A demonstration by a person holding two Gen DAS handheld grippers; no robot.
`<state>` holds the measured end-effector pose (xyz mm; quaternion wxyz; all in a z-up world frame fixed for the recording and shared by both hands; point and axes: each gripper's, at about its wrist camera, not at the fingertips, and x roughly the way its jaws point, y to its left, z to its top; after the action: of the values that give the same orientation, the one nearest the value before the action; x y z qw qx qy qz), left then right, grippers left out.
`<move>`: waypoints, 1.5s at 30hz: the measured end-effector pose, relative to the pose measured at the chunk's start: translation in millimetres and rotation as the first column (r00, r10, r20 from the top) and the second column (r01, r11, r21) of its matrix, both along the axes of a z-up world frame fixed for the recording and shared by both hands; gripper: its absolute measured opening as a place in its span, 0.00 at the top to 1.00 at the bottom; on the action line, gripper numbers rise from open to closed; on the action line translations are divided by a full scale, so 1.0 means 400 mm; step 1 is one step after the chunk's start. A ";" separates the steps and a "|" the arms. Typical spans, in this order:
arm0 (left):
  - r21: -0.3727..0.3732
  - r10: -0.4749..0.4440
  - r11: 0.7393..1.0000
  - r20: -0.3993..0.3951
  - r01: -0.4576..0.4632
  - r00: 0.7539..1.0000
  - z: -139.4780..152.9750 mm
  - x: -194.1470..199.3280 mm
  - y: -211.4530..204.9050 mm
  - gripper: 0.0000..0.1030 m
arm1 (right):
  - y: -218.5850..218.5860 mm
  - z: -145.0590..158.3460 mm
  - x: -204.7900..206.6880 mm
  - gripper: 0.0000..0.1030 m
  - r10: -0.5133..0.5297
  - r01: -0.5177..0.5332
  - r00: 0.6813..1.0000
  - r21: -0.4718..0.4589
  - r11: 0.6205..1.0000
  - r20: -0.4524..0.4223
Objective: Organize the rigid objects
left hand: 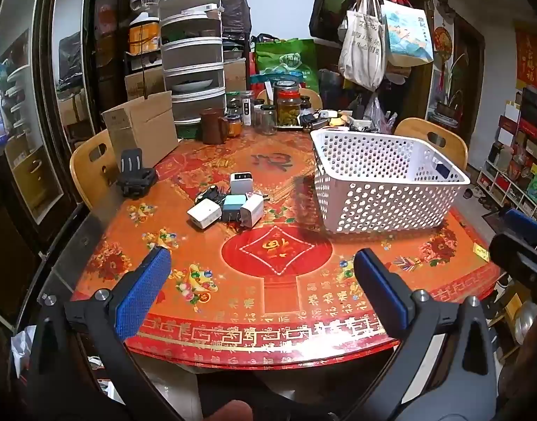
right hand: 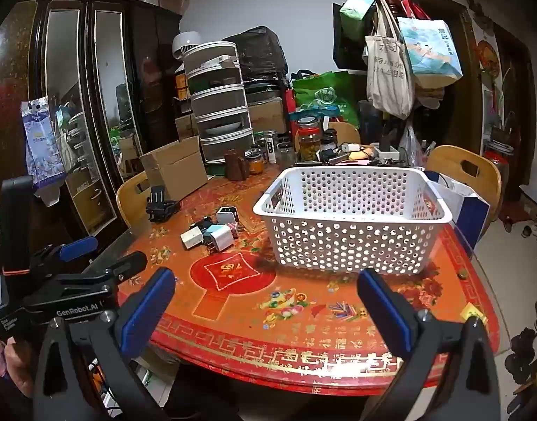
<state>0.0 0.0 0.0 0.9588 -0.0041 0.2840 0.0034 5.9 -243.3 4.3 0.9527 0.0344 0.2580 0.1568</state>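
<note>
Far left on the red table (left hand: 268, 301): cardboard box (left hand: 142, 129) and black folded stand (left hand: 136, 177), both well apart from the work. Just right of those, a tight cluster of chargers (left hand: 228, 203) near the table's middle, roughly 6 pieces touching or overlapping. White charger (left hand: 204, 213) at the near-left of the pile, lying flat, long axis running left to right and slightly away. Teal charger (left hand: 233, 207) beside it, prongs seemingly toward the viewer. White cube charger (left hand: 251, 211) at the near-right, tilted, long axis pointing away and up to the right. Grey-faced charger (left hand: 241, 182) at the back, upright, face toward the viewer.

Further right, white perforated basket (left hand: 384, 182), open top up, long axis slanting from far-left to near-right, apparently empty save for something small and dark at its far corner.

Left claw (left hand: 263, 287) spread wide, holding nothing, hovering over the near edge. Right claw (right hand: 266, 301) likewise wide and empty, basket straight ahead.

Likely trouble: closing on the crowded pile and catching 2 chargers at once, or nudging neighbours aside; smooth plastic sides slipping from the pads; prongs snagging in the basket holes; both claws colliding if reaching for the pile together.
</note>
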 end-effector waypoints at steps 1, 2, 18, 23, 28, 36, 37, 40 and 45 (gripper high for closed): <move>-0.001 0.001 1.000 -0.001 -0.001 1.000 0.001 -0.001 0.001 0.00 | 0.001 0.000 0.000 0.00 0.000 0.000 1.000 0.000 1.000 0.003; -0.003 0.001 1.000 -0.001 -0.001 1.000 0.002 -0.003 0.002 0.00 | 0.001 0.000 0.000 0.00 -0.001 0.001 1.000 -0.001 1.000 0.006; 0.000 0.018 1.000 -0.013 -0.018 1.000 -0.003 0.006 0.009 0.00 | 0.001 0.003 -0.002 0.00 0.002 -0.002 1.000 0.002 1.000 0.005; -0.002 0.017 1.000 -0.015 -0.017 1.000 -0.005 0.005 0.012 0.00 | 0.002 0.004 0.000 0.00 0.001 -0.001 1.000 0.004 1.000 0.001; -0.001 0.016 1.000 -0.018 -0.016 1.000 -0.006 0.007 0.011 0.00 | 0.000 0.001 0.000 0.00 0.001 -0.001 1.000 0.003 1.000 -0.001; 0.001 0.014 1.000 -0.020 -0.014 1.000 -0.011 0.010 0.012 0.00 | -0.001 -0.001 0.002 0.00 0.000 0.000 1.000 0.002 1.000 -0.003; 0.004 0.012 1.000 -0.020 -0.012 1.000 -0.012 0.011 0.010 0.00 | -0.001 -0.002 0.002 0.00 0.000 0.000 1.000 0.002 1.000 -0.002; 0.007 0.010 1.000 -0.024 -0.009 1.000 -0.016 0.013 0.011 0.00 | -0.002 -0.002 0.003 0.00 0.001 -0.001 1.000 0.003 1.000 -0.002; 0.005 0.011 1.000 -0.024 -0.011 1.000 -0.015 0.013 0.012 0.00 | -0.002 -0.002 0.002 0.00 0.001 -0.001 1.000 0.004 1.000 -0.003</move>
<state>5.4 4.7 -6.1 0.9553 -0.0034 0.2953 0.0094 6.8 -244.2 3.6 0.9522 0.0362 0.2592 0.1575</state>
